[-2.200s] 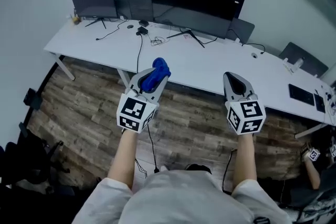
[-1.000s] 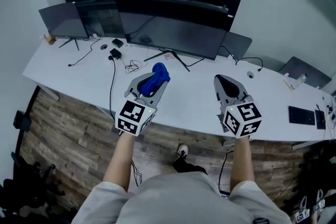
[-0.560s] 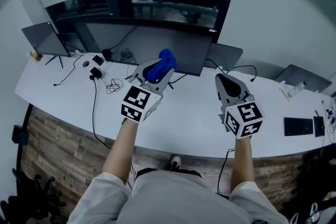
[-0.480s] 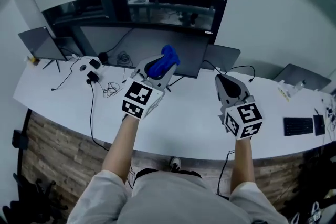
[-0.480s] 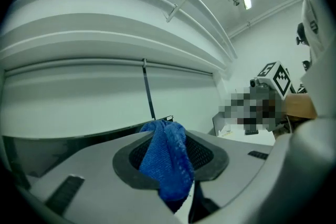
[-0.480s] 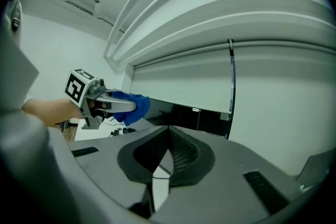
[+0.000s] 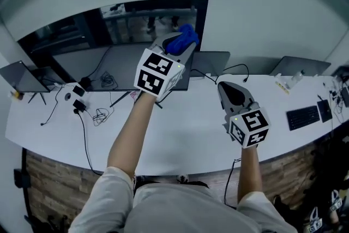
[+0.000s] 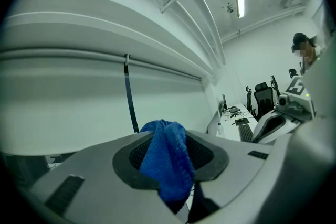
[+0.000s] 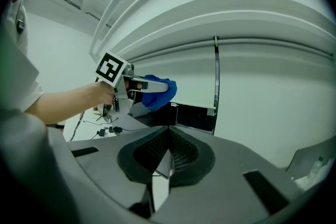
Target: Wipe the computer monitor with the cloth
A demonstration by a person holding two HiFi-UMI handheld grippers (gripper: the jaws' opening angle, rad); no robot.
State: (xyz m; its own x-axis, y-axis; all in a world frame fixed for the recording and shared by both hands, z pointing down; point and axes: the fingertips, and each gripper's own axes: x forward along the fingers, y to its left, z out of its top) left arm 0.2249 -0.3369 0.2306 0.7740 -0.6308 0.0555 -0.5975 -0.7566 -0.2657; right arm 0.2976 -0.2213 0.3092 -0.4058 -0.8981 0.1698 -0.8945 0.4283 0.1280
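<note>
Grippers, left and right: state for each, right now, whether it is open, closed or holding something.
Left gripper: closed on the blue cloth.
Right gripper: closed, holding nothing.

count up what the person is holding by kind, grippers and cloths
grippers: 2, the left gripper and the right gripper
blue cloth: 1, pinched in the left gripper
total: 3
</note>
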